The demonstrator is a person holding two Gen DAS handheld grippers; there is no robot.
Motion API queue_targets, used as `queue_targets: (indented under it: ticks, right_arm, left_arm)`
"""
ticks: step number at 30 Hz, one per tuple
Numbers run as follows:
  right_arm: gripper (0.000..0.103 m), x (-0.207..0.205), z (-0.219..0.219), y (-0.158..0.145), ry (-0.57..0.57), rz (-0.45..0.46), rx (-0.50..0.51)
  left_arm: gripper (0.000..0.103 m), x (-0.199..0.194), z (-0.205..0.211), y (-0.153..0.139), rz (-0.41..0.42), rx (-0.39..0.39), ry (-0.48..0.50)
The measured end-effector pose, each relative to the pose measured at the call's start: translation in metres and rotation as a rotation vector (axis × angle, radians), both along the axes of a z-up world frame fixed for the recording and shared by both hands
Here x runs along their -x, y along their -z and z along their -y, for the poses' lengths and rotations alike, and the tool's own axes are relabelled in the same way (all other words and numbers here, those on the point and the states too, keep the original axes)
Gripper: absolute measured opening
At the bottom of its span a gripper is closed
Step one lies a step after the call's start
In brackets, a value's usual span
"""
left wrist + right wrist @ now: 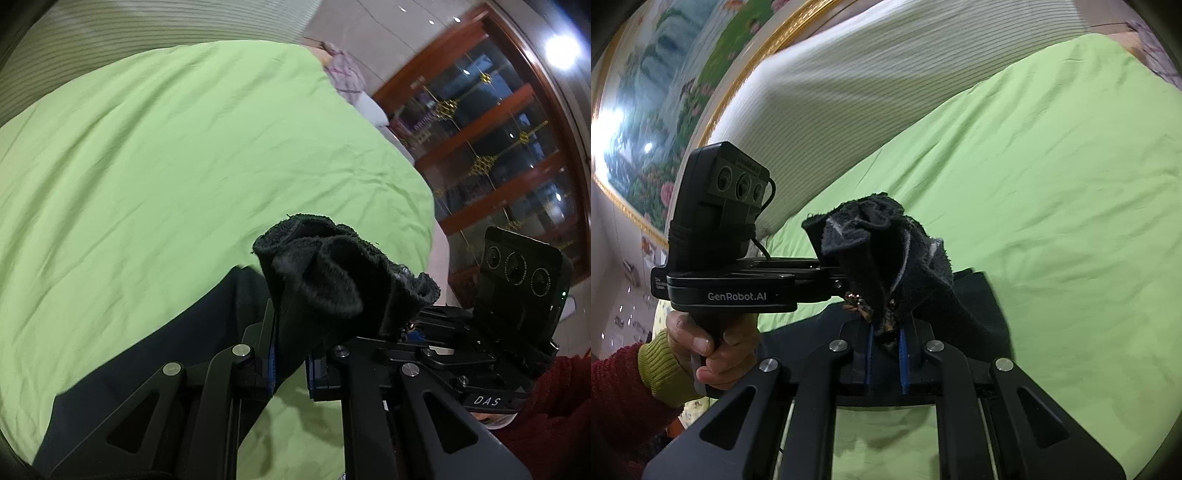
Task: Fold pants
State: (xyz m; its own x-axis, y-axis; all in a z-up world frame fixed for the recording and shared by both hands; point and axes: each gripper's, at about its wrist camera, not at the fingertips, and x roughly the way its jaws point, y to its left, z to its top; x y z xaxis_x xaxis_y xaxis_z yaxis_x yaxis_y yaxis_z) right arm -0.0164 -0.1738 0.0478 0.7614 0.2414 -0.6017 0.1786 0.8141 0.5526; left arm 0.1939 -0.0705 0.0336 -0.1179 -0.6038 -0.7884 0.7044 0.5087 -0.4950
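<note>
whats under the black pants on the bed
A light green bedsheet lies under the black pants, showing all round them. Both grippers, left and right, hold bunched edges lifted. Whatever lies beneath the spread fabric itself is covered.

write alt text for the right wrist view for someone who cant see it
The right tool is shut on a bunched edge of black pants, held above a bed with a light green sheet. At left, the person's other hand holds the left tool, clamped on the same bunch; a striped headboard and a gold-framed floral painting stand behind.
</note>
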Motion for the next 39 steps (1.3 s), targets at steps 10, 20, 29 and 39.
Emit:
queue_targets:
  ticks: [10, 20, 29, 39]
  right_arm:
    - [0.012, -0.024, -0.027, 0.028, -0.104, -0.063, 0.013]
    - [0.012, -0.042, -0.049, 0.050, -0.181, -0.114, 0.043]
    - [0.015, -0.066, -0.066, 0.065, -0.243, -0.171, 0.072]
    - [0.036, -0.080, -0.083, 0.080, -0.289, -0.237, 0.093]
  left_arm:
    - [0.011, -0.007, -0.047, 0.026, -0.025, -0.039, -0.101]
    - [0.011, -0.014, -0.084, 0.043, -0.051, -0.058, -0.218]
    - [0.011, -0.012, -0.106, 0.059, -0.065, -0.096, -0.316]
    - [0.011, -0.001, -0.151, 0.063, -0.095, -0.093, -0.468]
